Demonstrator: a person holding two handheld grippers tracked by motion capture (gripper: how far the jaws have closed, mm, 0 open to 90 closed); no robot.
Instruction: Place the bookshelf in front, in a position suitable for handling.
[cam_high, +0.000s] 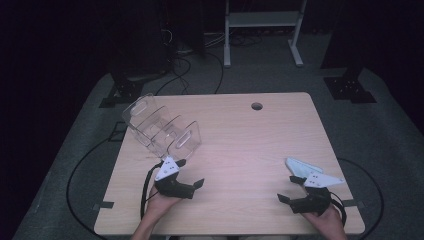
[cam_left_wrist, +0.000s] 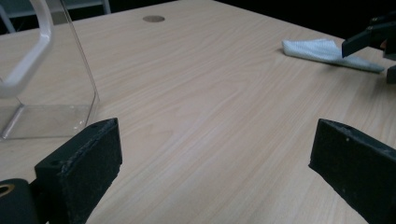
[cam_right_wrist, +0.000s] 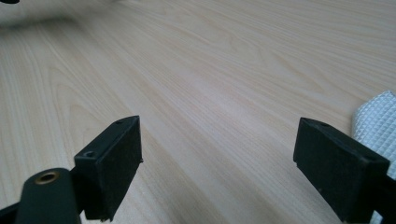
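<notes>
My left gripper (cam_high: 192, 182) rests at the near left of the wooden table (cam_high: 240, 140), jaws spread with nothing between them; my right gripper (cam_high: 287, 192) at the near right is likewise released and empty. A white, waffle-textured folded cloth (cam_high: 300, 166) lies just beside the right gripper. A clear acrylic divider rack (cam_high: 162, 127) stands just beyond my left gripper. I can read no writing or label anywhere.
</notes>
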